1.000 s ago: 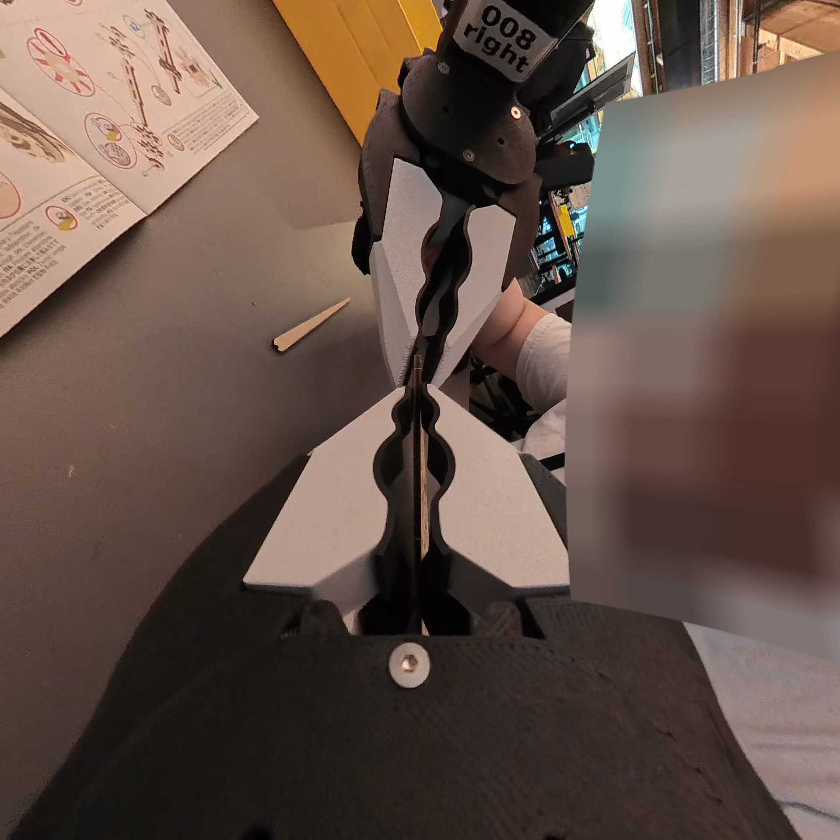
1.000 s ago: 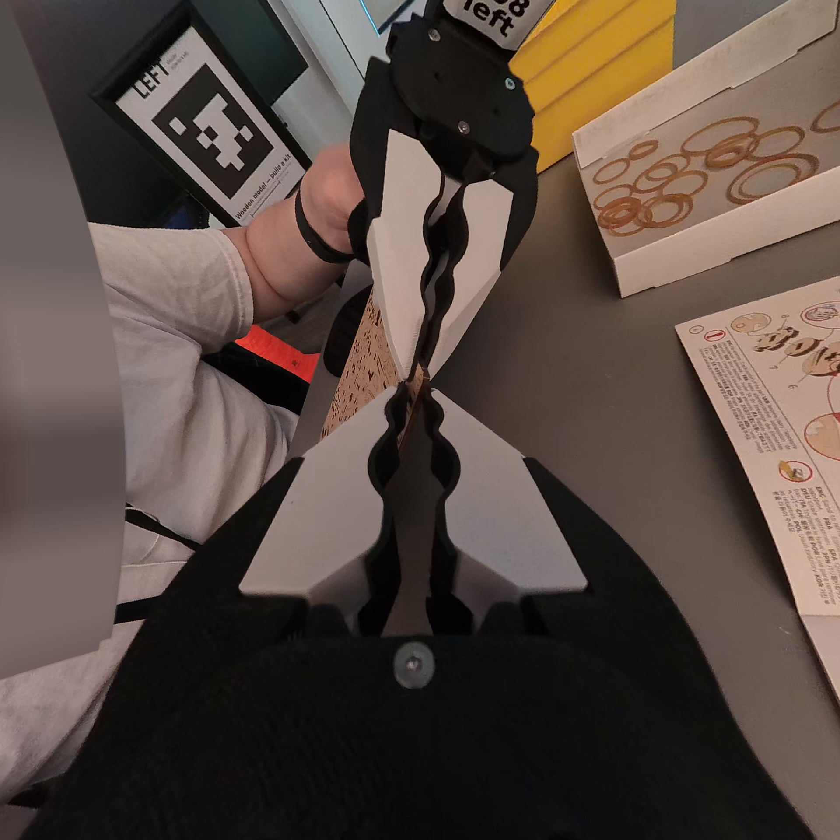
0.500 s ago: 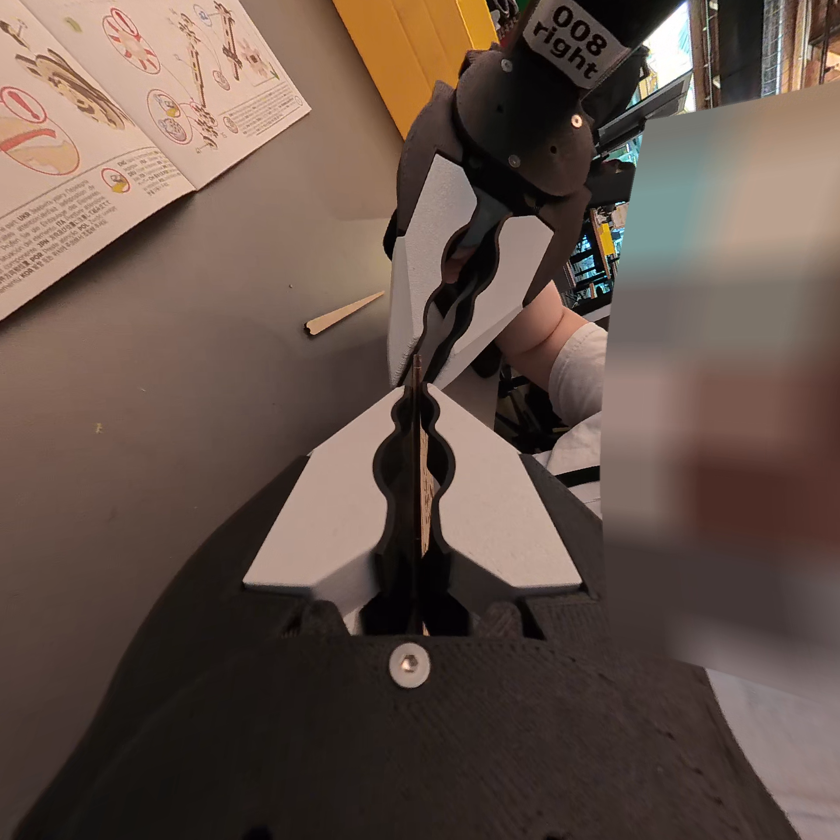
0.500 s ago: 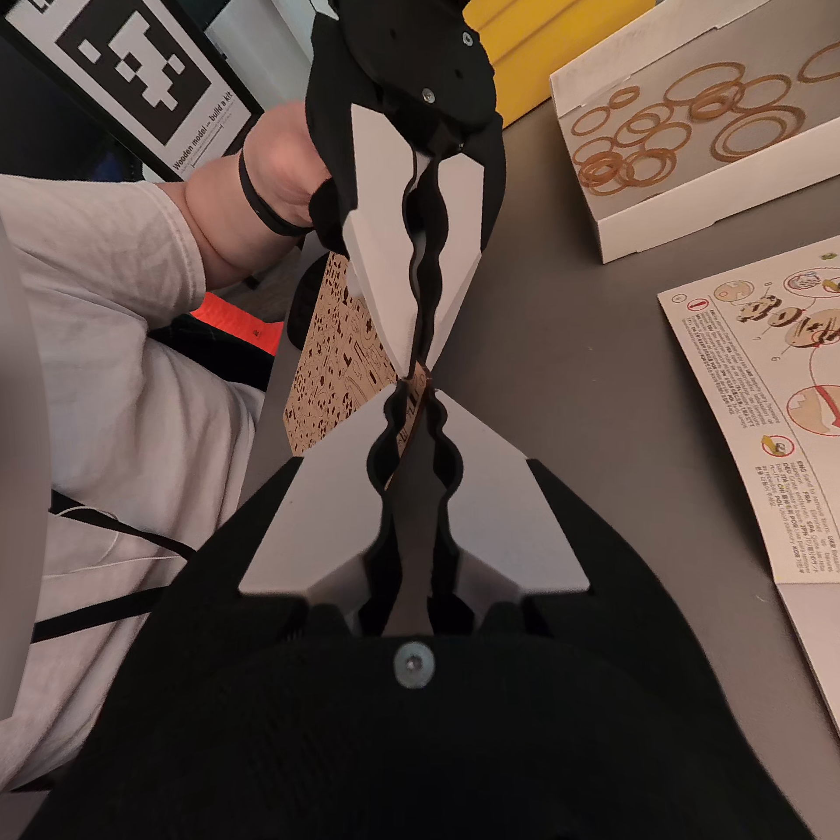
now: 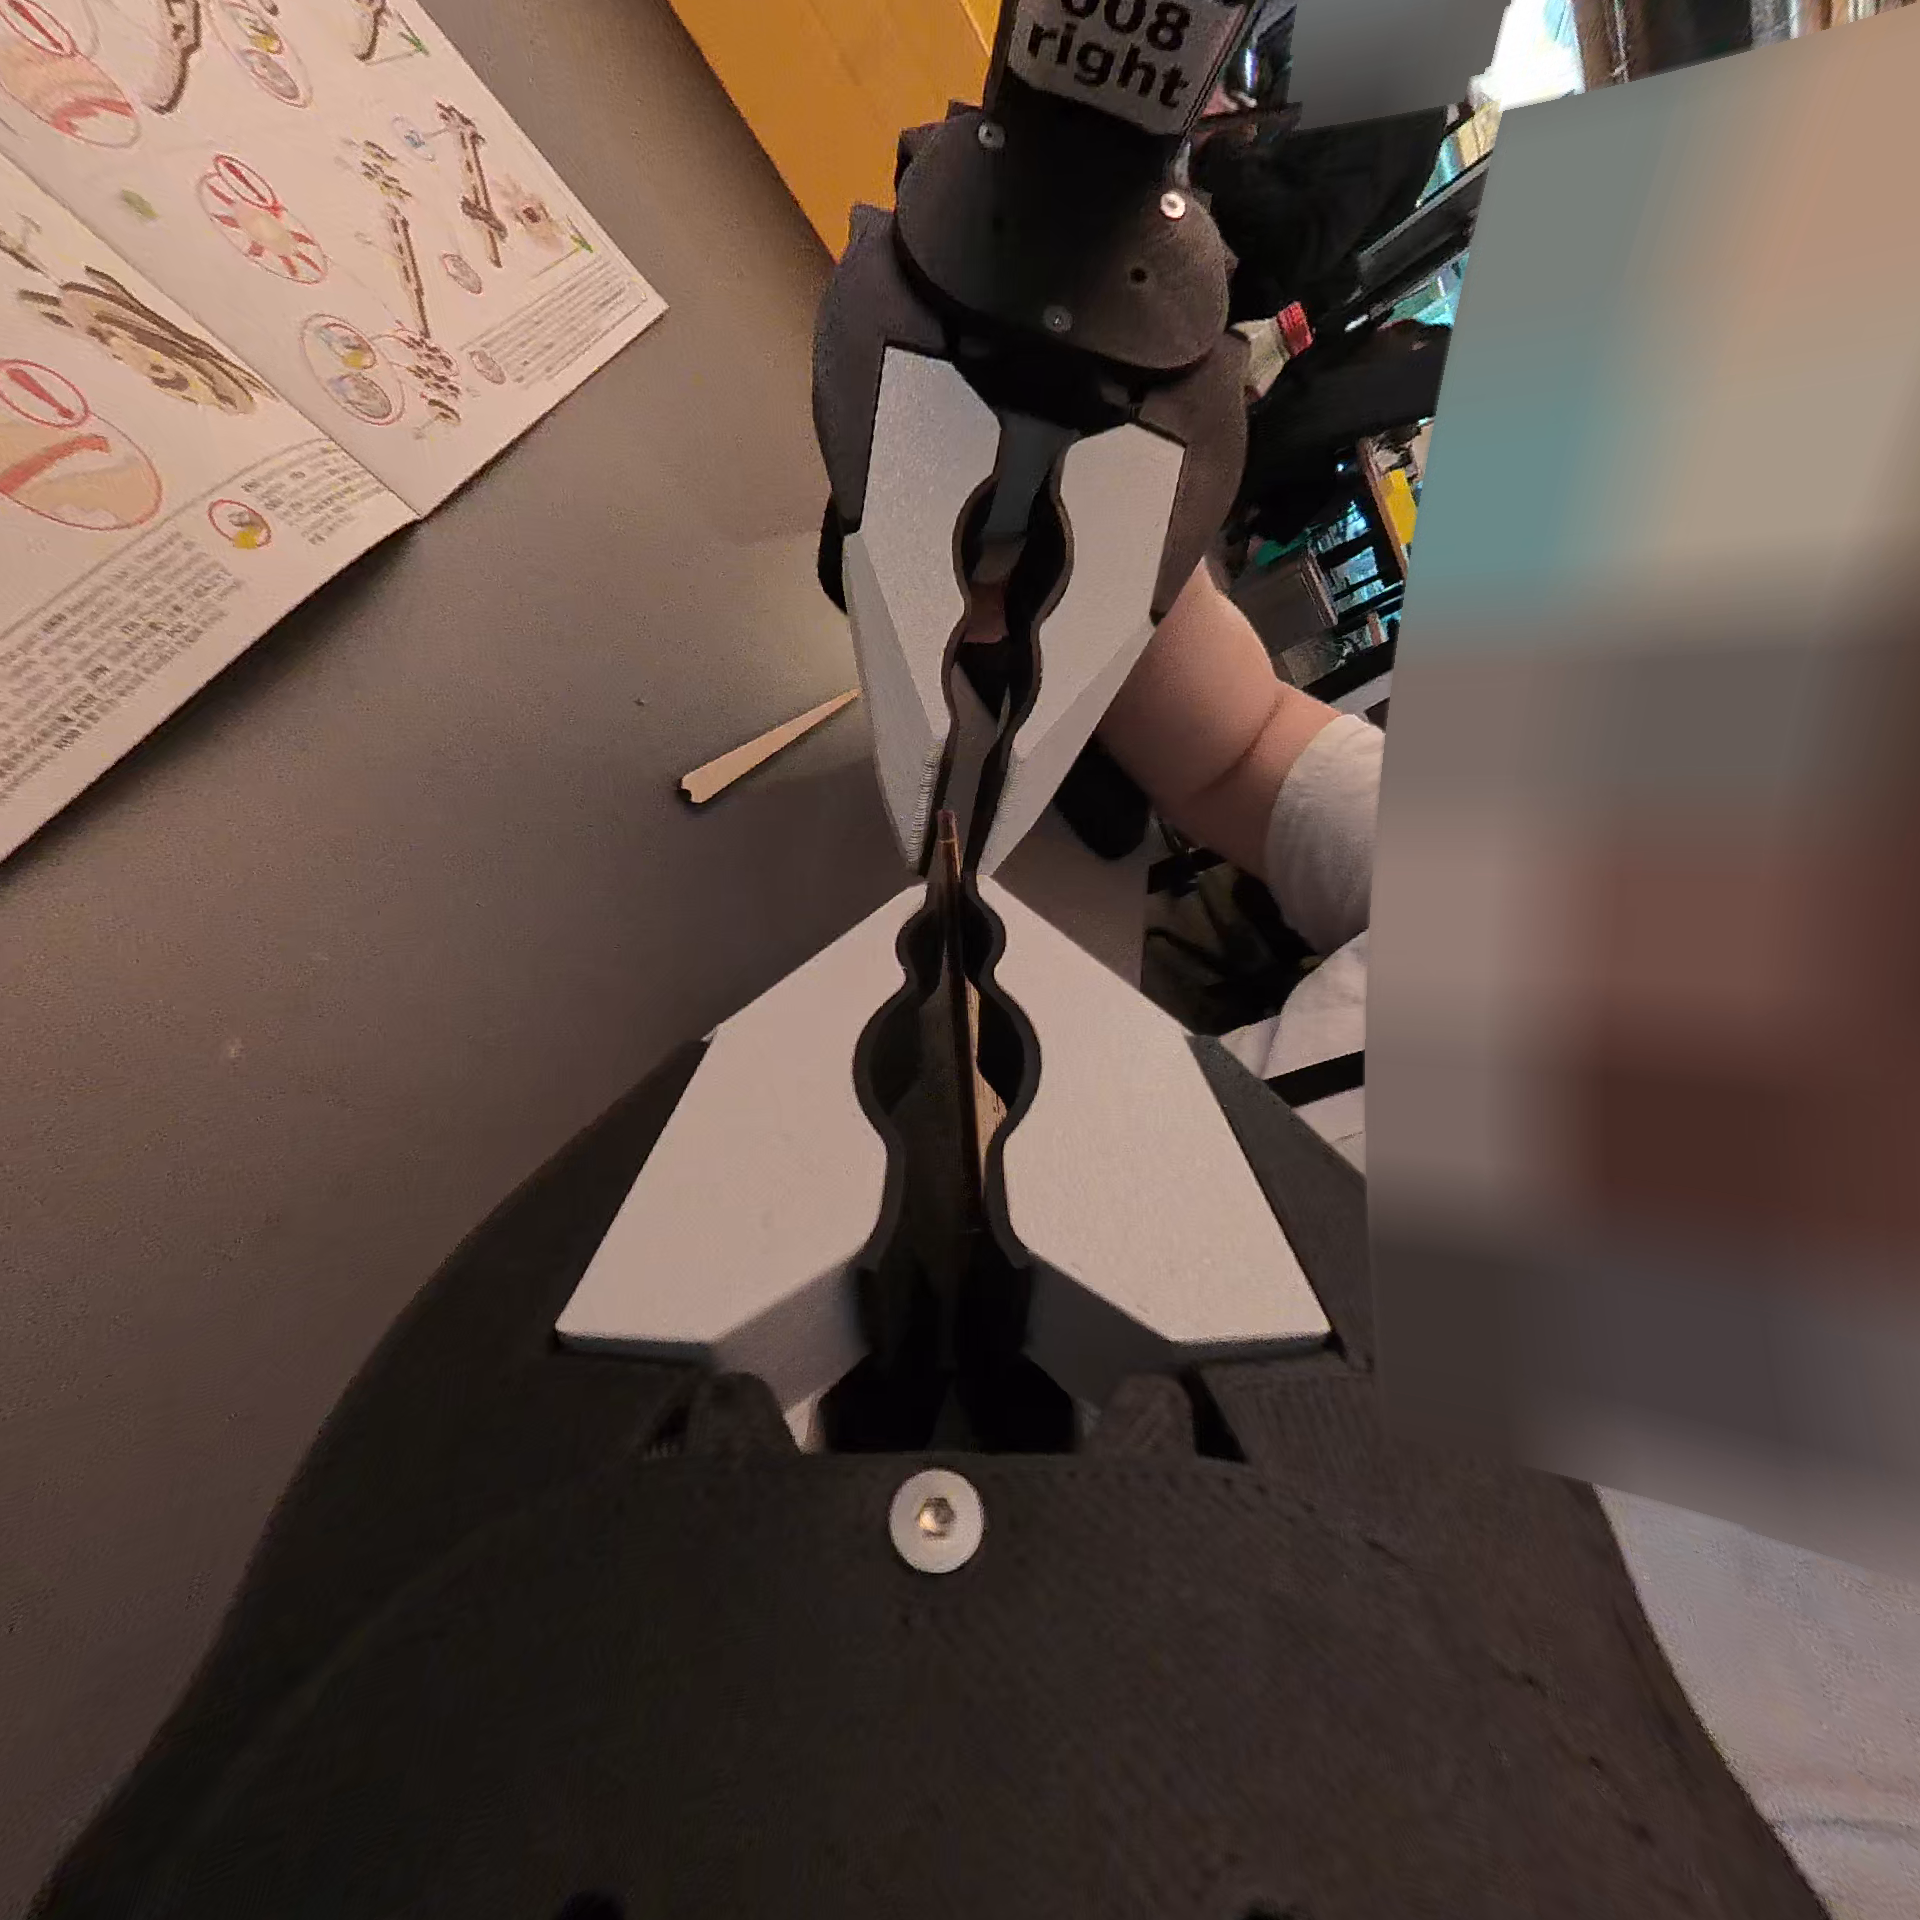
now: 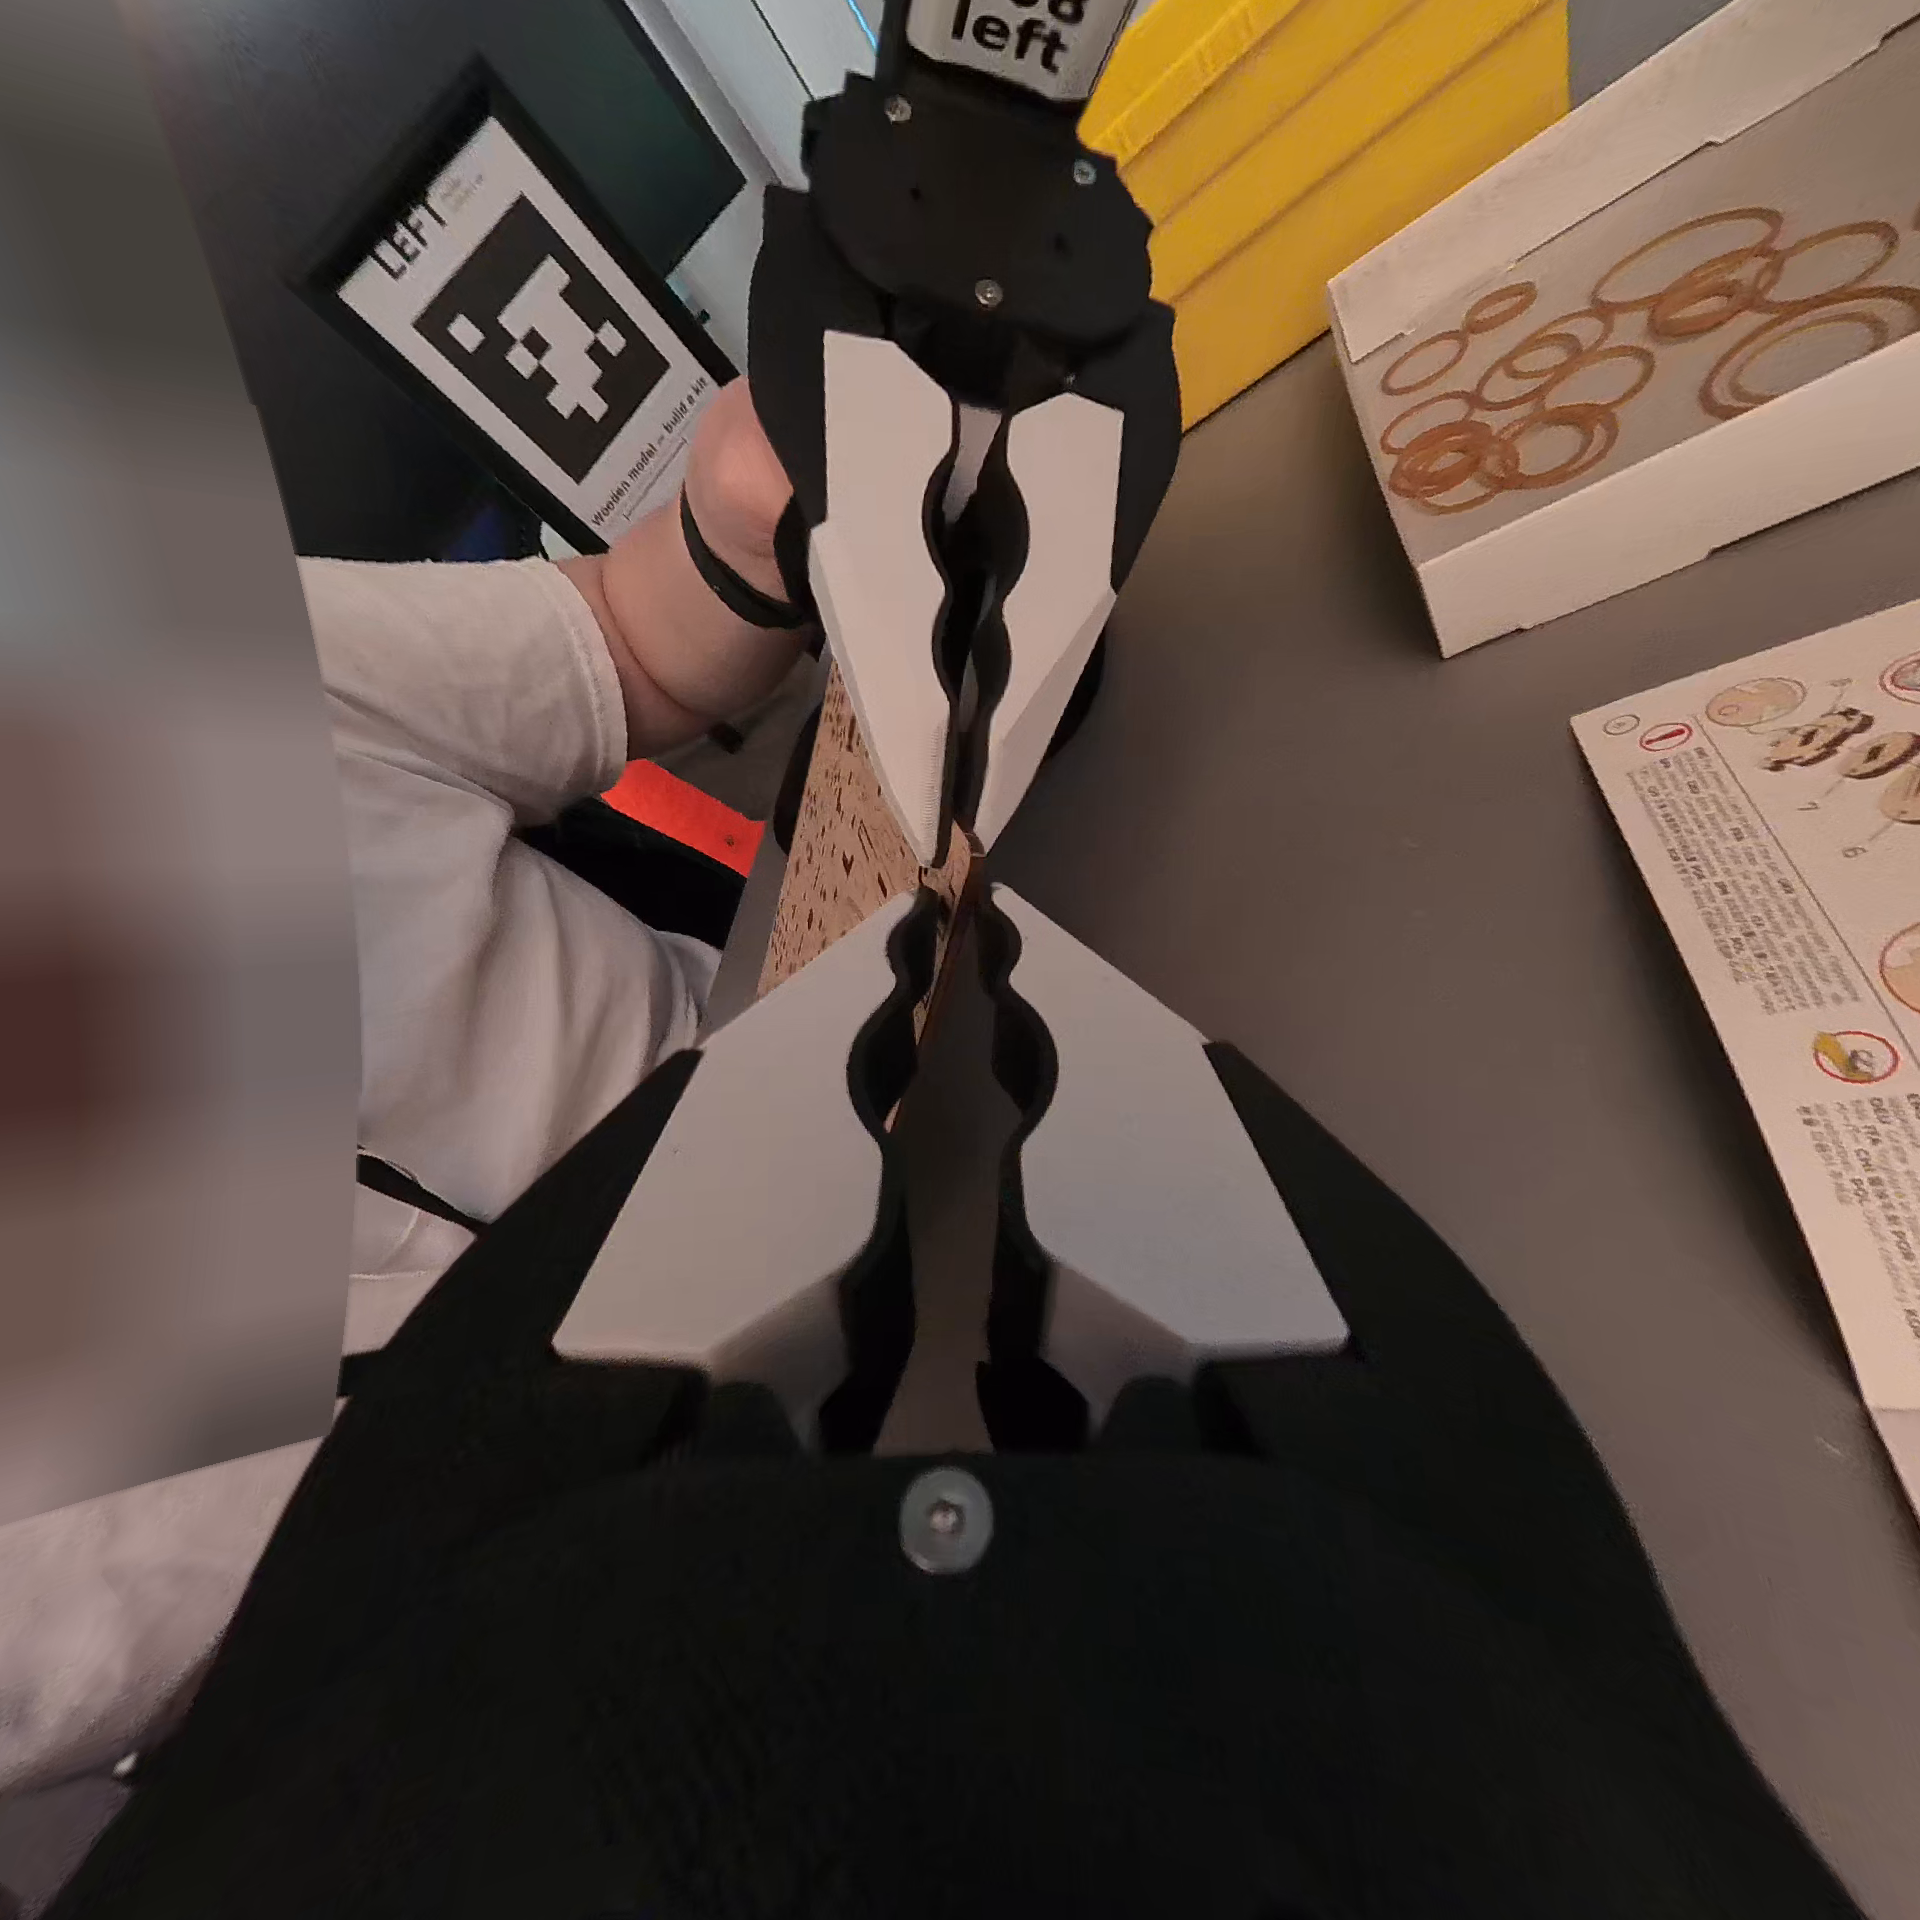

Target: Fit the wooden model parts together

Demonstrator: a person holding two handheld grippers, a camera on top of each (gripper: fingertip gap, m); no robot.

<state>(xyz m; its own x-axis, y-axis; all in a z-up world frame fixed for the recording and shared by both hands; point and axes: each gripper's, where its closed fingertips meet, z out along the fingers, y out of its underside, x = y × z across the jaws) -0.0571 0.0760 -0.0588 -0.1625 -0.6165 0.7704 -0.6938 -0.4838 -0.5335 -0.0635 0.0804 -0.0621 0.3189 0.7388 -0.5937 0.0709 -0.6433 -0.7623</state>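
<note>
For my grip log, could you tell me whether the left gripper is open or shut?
Shut: the left gripper pinches the thin laser-cut wooden sheet edge-on between its white fingers.

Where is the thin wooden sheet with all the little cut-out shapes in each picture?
Left wrist view: the wooden sheet shows edge-on, a thin dark line at the centre between the left gripper's jaws.
Right wrist view: its patterned face shows left of centre, behind both grippers' tips.
Shared landmark: the instruction sheet lying on the grey table, top left in the left view, right edge in the right view.

Right gripper (image 6: 951, 891) and left gripper (image 6: 961, 844) tip-to-tip, pinching wooden sheet (image 6: 842, 862)
</note>
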